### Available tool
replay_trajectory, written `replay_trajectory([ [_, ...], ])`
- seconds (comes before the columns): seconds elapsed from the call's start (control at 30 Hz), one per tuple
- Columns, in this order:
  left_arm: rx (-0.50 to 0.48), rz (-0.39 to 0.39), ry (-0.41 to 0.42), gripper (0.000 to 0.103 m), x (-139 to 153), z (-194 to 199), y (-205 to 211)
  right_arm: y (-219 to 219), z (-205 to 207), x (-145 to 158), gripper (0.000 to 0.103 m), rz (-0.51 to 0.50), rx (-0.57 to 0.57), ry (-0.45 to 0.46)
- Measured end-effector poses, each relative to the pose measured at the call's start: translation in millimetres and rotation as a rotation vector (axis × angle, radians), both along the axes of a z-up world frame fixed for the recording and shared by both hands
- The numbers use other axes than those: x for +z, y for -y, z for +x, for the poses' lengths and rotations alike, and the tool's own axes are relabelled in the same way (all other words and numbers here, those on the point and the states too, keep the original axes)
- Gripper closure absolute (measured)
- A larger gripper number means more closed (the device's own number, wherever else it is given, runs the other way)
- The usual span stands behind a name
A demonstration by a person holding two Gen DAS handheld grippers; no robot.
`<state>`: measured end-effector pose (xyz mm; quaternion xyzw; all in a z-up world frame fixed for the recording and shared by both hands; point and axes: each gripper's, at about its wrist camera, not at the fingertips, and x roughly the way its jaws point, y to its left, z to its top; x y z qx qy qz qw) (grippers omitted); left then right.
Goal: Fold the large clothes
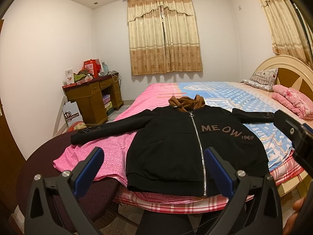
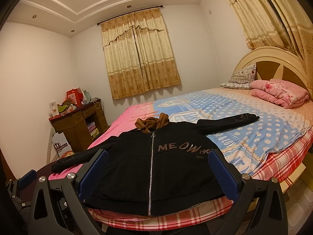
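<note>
Both grippers stood spread wide and empty: the left gripper point(image 1: 154, 164) and right gripper point(image 2: 156, 164), blue ribbed pads. Just ahead the black zipped hoodie point(image 1: 168, 146) lay flat on the bed point(image 1: 244, 96), sleeves outstretched. Only the right view showed its far cuff point(image 2: 252, 117); beyond, folded pink bedding point(image 2: 279, 94).

Black hoodie point(image 1: 176, 146) flat, zipped (sleeves spread), bed-foot.

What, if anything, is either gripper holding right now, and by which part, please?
Nothing is held. The left gripper and right gripper are both open, short of the black zip hoodie, which lies spread flat on the bed.
</note>
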<state>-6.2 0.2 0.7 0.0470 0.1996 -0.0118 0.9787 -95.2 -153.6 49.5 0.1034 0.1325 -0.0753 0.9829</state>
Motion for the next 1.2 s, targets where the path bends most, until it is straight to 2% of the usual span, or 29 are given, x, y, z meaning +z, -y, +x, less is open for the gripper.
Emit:
replay_trajectory([
  [1.2,-0.001,-0.004,-0.003,0.0,-1.7,0.1,-0.3,-4.6,2.0,-7.6,0.001,0.016,0.013,-0.014],
])
